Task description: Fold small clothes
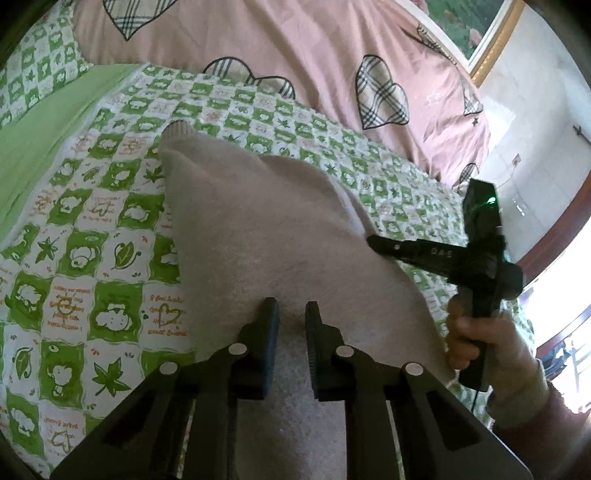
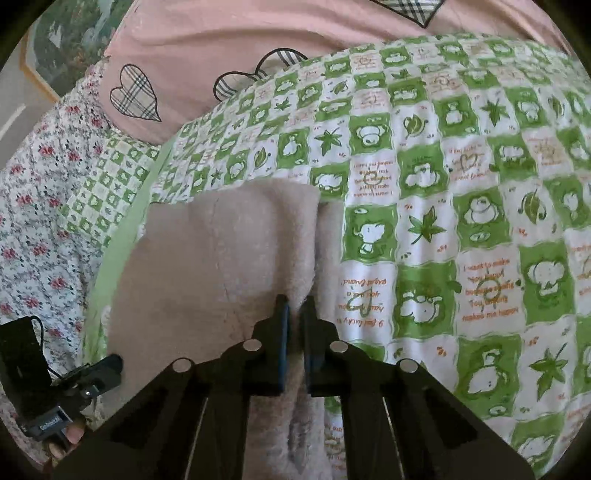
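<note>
A small beige fleece garment [image 1: 258, 229] lies on the green-and-white checked bedspread [image 1: 92, 229], one ribbed cuff [image 1: 179, 130] pointing away. My left gripper [image 1: 291, 312] hovers over its near part, jaws a little apart, with cloth between them; whether it grips is unclear. My right gripper [image 1: 373, 242] shows at the right, held by a hand, its tips pinching the garment's right edge. In the right wrist view the right gripper [image 2: 297, 308] is shut on a raised fold of the garment [image 2: 221, 258]. The left gripper [image 2: 110, 363] shows at lower left.
A pink quilt with plaid hearts [image 1: 295, 48] is bunched at the far side of the bed. A floral sheet [image 2: 40, 206] lies to the left in the right wrist view. A framed picture [image 1: 476, 33] hangs on the wall.
</note>
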Demonstrator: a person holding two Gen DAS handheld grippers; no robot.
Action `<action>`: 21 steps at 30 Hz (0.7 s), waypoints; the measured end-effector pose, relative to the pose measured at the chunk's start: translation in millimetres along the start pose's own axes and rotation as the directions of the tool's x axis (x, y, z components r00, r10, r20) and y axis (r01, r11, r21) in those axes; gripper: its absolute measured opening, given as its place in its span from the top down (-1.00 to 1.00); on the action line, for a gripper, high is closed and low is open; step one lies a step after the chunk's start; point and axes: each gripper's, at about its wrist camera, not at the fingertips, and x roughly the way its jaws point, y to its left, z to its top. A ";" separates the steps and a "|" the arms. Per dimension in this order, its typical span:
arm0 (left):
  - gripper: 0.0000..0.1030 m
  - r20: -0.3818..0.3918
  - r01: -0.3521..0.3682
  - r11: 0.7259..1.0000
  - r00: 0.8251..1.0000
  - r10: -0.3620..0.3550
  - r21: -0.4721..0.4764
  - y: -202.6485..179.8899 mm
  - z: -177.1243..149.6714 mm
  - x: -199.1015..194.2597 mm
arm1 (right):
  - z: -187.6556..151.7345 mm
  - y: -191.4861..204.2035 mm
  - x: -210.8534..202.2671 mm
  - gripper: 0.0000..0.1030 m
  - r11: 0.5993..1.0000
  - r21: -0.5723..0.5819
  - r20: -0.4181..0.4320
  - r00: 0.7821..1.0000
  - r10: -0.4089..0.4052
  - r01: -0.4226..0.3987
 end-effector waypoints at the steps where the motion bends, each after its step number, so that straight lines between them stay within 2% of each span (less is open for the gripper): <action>1: 0.77 0.000 0.003 1.000 1.000 -0.003 -0.012 1.3 0.6 0.3 | 0.6 1.2 0.1 0.84 1.000 0.000 -0.001 1.000 -0.004 0.004; 7: 0.69 0.022 0.012 0.999 1.000 -0.011 -0.050 -0.2 -5.2 -20.9 | -2.8 1.7 -40.3 0.79 0.999 0.034 0.073 0.997 -0.013 0.011; 11: 0.57 0.033 0.011 0.999 0.999 -0.009 -0.045 -5.1 -18.1 -41.1 | -19.4 11.6 -73.4 0.78 1.000 0.009 0.101 0.995 0.019 -0.020; 14: 0.53 0.025 0.012 0.999 1.000 -0.011 -0.042 -8.4 -32.2 -53.4 | -44.4 19.8 -90.7 0.78 0.999 -0.021 0.089 0.995 0.044 -0.043; 21: 0.51 -0.019 0.013 0.999 1.000 -0.014 -0.038 -15.3 -63.3 -64.6 | -93.1 26.0 -96.4 0.78 0.997 -0.034 0.018 0.997 0.072 -0.072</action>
